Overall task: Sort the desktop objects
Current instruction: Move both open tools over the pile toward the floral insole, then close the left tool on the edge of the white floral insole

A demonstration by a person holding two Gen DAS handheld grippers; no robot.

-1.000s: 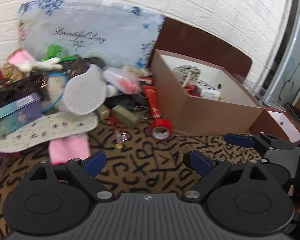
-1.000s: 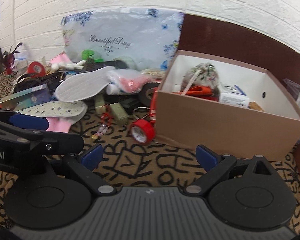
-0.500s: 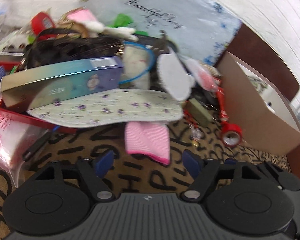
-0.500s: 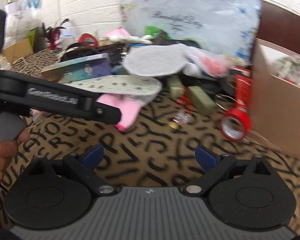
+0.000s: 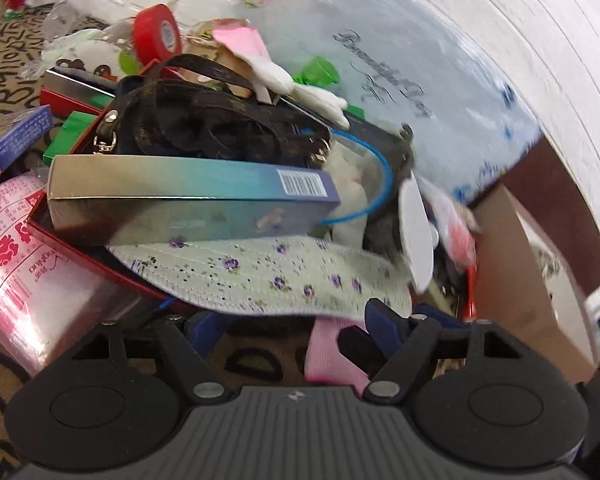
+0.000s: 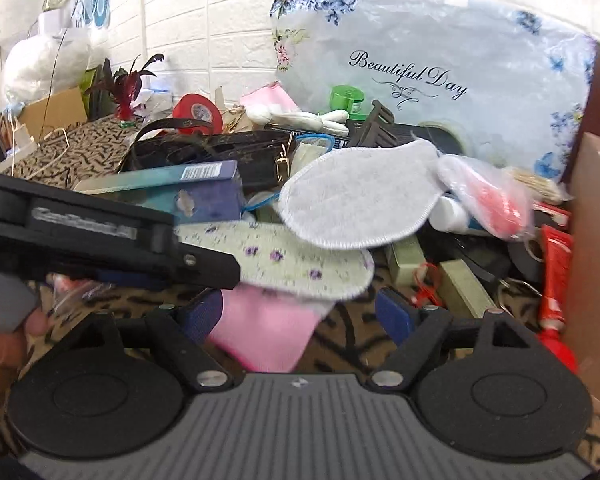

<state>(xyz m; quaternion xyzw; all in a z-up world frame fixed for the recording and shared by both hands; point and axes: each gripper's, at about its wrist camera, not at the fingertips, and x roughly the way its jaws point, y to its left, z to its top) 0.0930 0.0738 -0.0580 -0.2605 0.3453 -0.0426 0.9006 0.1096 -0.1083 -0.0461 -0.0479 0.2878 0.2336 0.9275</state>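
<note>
Step in hand: a reach into the pile is judged to be under way; both grippers are brought low toward its near edge, where the pink cloth point(image 6: 266, 334) lies on the letter-patterned tablecloth point(image 6: 352, 344), partly under the floral insole point(image 6: 292, 258); nothing is lifted yet.

Left gripper point(image 5: 296, 322): the jaws are wide apart and nothing is pressed between the pads; they have just been closing a little, then opening slightly; the edge of the floral insole and a strip of the pink cloth are seen just in front of the fingertips.

Right gripper point(image 6: 300, 312): the jaws stand wide and have just been closing somewhat; the pink cloth lies between the two blue pads point(image 6: 204, 316), but no grip is seen.

Next move: it is judged that the pink cloth must be pinched at its free near edge and drawn out toward the near side; the floral insole on top would need to be held or lifted by the other gripper.

Destination: the brown cardboard box point(image 5: 528, 280) stands at the far right of the pile; already some things are inside.

Around: a teal-blue carton point(image 5: 192, 196) rests over the floral insole; behind it lies a black strap bag point(image 5: 204, 124); a grey-white insole point(image 6: 360, 196) overhangs to the right; a red tape roll point(image 6: 196, 114) sits far back.

In the way: the left gripper's arm crosses the right wrist view at the left, so the two tools are close together; the stacked carton may slide if the insole is disturbed.
</note>
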